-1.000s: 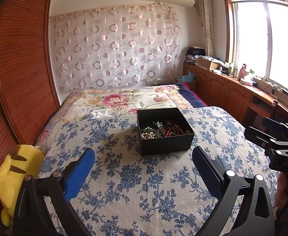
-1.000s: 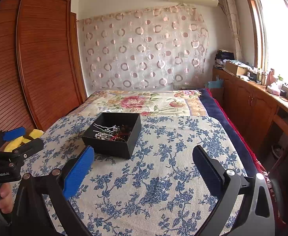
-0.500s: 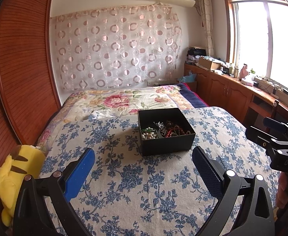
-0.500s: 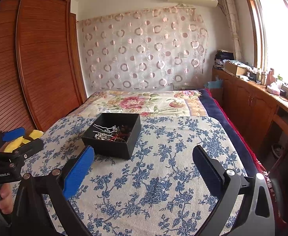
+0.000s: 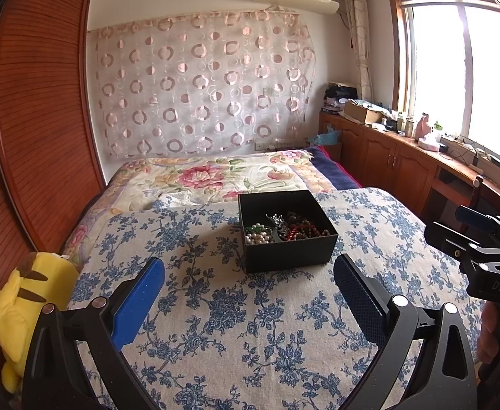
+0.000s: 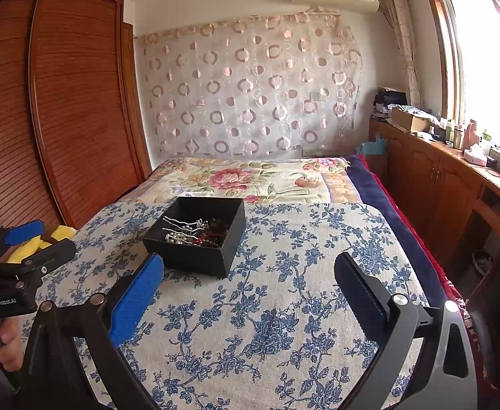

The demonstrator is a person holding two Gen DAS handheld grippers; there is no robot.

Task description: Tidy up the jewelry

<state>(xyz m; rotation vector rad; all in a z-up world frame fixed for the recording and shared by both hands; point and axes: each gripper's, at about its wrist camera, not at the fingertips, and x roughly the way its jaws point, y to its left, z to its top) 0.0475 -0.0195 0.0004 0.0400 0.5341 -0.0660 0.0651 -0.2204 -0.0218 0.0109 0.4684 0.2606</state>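
A black open box [image 5: 289, 251] [image 6: 195, 256] sits on the blue-flowered cloth [image 5: 215, 324] [image 6: 284, 307] spread over the bed. Inside lie tangled jewelry pieces: white pearl beads [image 5: 257, 237], dark red-brown beads [image 5: 304, 230] and silver hairpins [image 6: 183, 227]. My left gripper [image 5: 248, 275] is open and empty, a short way in front of the box. My right gripper [image 6: 248, 275] is open and empty too, with the box ahead to its left. Each gripper shows at the edge of the other's view, held by a hand [image 6: 5, 341].
A yellow plush toy [image 5: 27, 307] lies at the bed's left edge beside a wooden wardrobe [image 5: 27, 119]. A flowered quilt [image 5: 215, 177] lies behind the box. Wooden cabinets [image 5: 404, 167] with clutter run under the window on the right.
The left wrist view has shifted very slightly, the box drifting a little to the right. The right gripper has not visibly moved. Both stay open.
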